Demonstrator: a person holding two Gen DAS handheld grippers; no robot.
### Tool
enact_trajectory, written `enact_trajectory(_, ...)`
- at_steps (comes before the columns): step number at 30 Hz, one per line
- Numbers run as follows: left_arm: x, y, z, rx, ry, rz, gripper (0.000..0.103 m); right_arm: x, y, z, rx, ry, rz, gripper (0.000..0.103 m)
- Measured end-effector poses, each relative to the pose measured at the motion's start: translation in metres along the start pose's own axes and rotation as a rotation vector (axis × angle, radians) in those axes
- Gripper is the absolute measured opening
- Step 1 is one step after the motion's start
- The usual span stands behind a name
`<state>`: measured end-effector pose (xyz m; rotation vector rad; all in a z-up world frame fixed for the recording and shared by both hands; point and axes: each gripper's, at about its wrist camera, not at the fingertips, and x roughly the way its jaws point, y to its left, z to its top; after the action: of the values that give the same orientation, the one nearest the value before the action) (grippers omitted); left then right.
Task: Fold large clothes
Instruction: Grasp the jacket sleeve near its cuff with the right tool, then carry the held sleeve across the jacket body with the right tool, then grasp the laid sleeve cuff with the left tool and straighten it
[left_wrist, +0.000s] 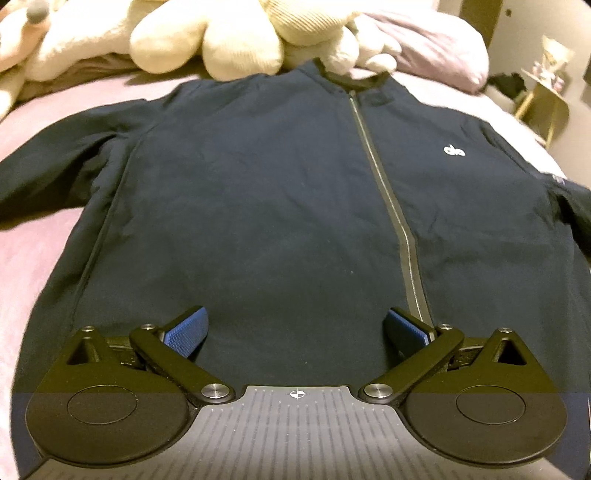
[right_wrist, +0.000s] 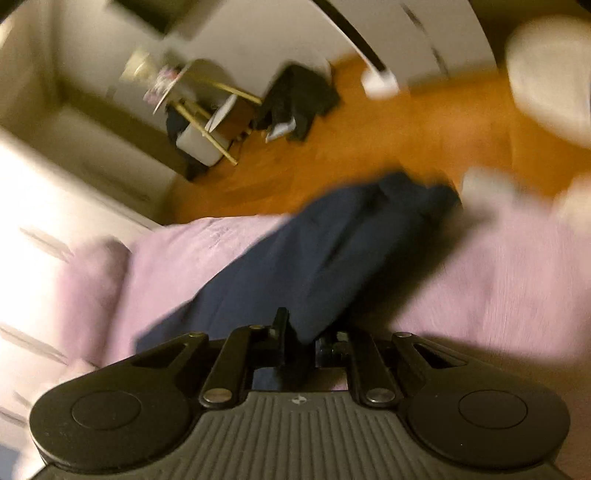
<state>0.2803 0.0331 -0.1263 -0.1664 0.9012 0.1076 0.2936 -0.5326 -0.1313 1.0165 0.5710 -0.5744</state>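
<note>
Lying flat on the pink bed (left_wrist: 33, 258), zip up, is the navy jacket (left_wrist: 258, 184). Left gripper (left_wrist: 295, 328) hovers wide over its hem, nothing between the pads. Right gripper (right_wrist: 301, 339) is clamped on a sleeve (right_wrist: 314, 251), picture blurred.

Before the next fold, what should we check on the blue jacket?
1. Jacket lies flat, front up, on the pink bed cover: ok.
2. Zip closed: ok.
3. Right gripper shut on the sleeve: ok.
4. Left gripper fingers open over the hem, gripping nothing: not ok.
5. Plush toys clear of the collar: not ok, they touch it.
</note>
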Motion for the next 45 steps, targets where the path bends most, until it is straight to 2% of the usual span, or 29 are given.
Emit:
enact_trajectory(2, -0.004, 0.001, 0.002, 0.004, 0.002, 0.026, 0.103, -0.023, 0.045, -0.006, -0.216, -0.107, -0.044, 0.012)
enact_trajectory(3, -0.008, 0.003, 0.002, -0.001, -0.004, 0.031, 0.103, -0.033, 0.072, -0.011, -0.333, -0.153, -0.036, 0.012)
enact_trajectory(5, -0.018, 0.009, 0.002, -0.024, -0.027, 0.02, 0.103, -0.055, 0.125, -0.041, -0.578, -0.209, 0.034, 0.012)
enact_trajectory(7, -0.032, 0.019, 0.002, -0.06, -0.066, -0.019, 0.103, -0.072, 0.172, -0.089, -0.83, -0.242, 0.126, 0.012)
enact_trajectory(10, -0.046, 0.033, 0.006, -0.108, -0.094, -0.074, 0.103, -0.078, 0.22, -0.184, -1.203, -0.212, 0.281, 0.014)
enact_trajectory(14, -0.053, 0.044, 0.014, -0.126, -0.105, -0.116, 0.103, -0.058, 0.231, -0.308, -1.593, -0.143, 0.352, 0.015)
enact_trajectory(16, -0.052, 0.046, 0.018, -0.127, -0.109, -0.132, 0.103, -0.042, 0.225, -0.349, -1.72, -0.094, 0.328, 0.016)
enact_trajectory(17, -0.05, 0.046, 0.02, -0.134, -0.104, -0.145, 0.103, -0.03, 0.222, -0.364, -1.753, -0.059, 0.281, 0.018)
enact_trajectory(18, -0.046, 0.045, 0.023, -0.149, -0.093, -0.166, 0.103, -0.019, 0.217, -0.374, -1.777, -0.061, 0.25, 0.02)
enact_trajectory(20, -0.039, 0.041, 0.029, -0.172, -0.073, -0.214, 0.103, -0.013, 0.215, -0.387, -1.838, -0.113, 0.233, 0.021)
enact_trajectory(21, -0.035, 0.037, 0.032, -0.175, -0.067, -0.237, 0.103, -0.013, 0.217, -0.389, -1.852, -0.107, 0.222, 0.021)
enact_trajectory(23, -0.029, 0.028, 0.038, -0.175, -0.064, -0.275, 0.103, -0.018, 0.22, -0.385, -1.847, -0.074, 0.233, 0.025)
enact_trajectory(24, -0.025, 0.023, 0.042, -0.174, -0.061, -0.287, 0.103, -0.025, 0.222, -0.377, -1.822, -0.06, 0.252, 0.041)
enact_trajectory(25, -0.021, 0.018, 0.045, -0.172, -0.058, -0.303, 0.103, -0.045, 0.223, -0.372, -1.791, -0.06, 0.277, 0.071)
enact_trajectory(27, -0.01, 0.006, 0.053, -0.175, -0.05, -0.326, 0.103, -0.073, 0.216, -0.339, -1.688, -0.054, 0.373, 0.094)
enact_trajectory(30, 0.013, -0.012, 0.069, -0.189, -0.013, -0.377, 0.103, -0.096, 0.199, -0.29, -1.437, -0.011, 0.442, 0.094)
enact_trajectory(31, 0.022, -0.018, 0.075, -0.201, 0.003, -0.4, 0.101, -0.099, 0.192, -0.272, -1.32, 0.037, 0.46, 0.094)
enact_trajectory(32, 0.029, -0.023, 0.08, -0.213, 0.015, -0.423, 0.094, -0.099, 0.184, -0.255, -1.204, 0.09, 0.477, 0.093)
enact_trajectory(35, 0.061, -0.037, 0.092, -0.246, 0.092, -0.465, 0.081, -0.089, 0.143, -0.21, -0.794, 0.29, 0.547, 0.079)
enact_trajectory(37, 0.078, -0.045, 0.098, -0.241, 0.116, -0.465, 0.074, -0.066, 0.116, -0.19, -0.533, 0.424, 0.58, 0.06)
enact_trajectory(38, 0.083, -0.048, 0.1, -0.231, 0.119, -0.465, 0.068, -0.057, 0.103, -0.185, -0.437, 0.466, 0.588, 0.059)
enact_trajectory(40, 0.092, -0.054, 0.104, -0.214, 0.127, -0.458, 0.063, -0.041, 0.088, -0.181, -0.328, 0.516, 0.586, 0.059)
enact_trajectory(41, 0.095, -0.057, 0.106, -0.216, 0.134, -0.465, 0.05, -0.034, 0.083, -0.182, -0.31, 0.528, 0.578, 0.059)
enact_trajectory(42, 0.098, -0.06, 0.106, -0.218, 0.15, -0.471, 0.042, -0.03, 0.08, -0.184, -0.3, 0.524, 0.57, 0.059)
enact_trajectory(45, 0.106, -0.067, 0.108, -0.196, 0.15, -0.46, 0.036, -0.027, 0.071, -0.187, -0.273, 0.489, 0.562, 0.058)
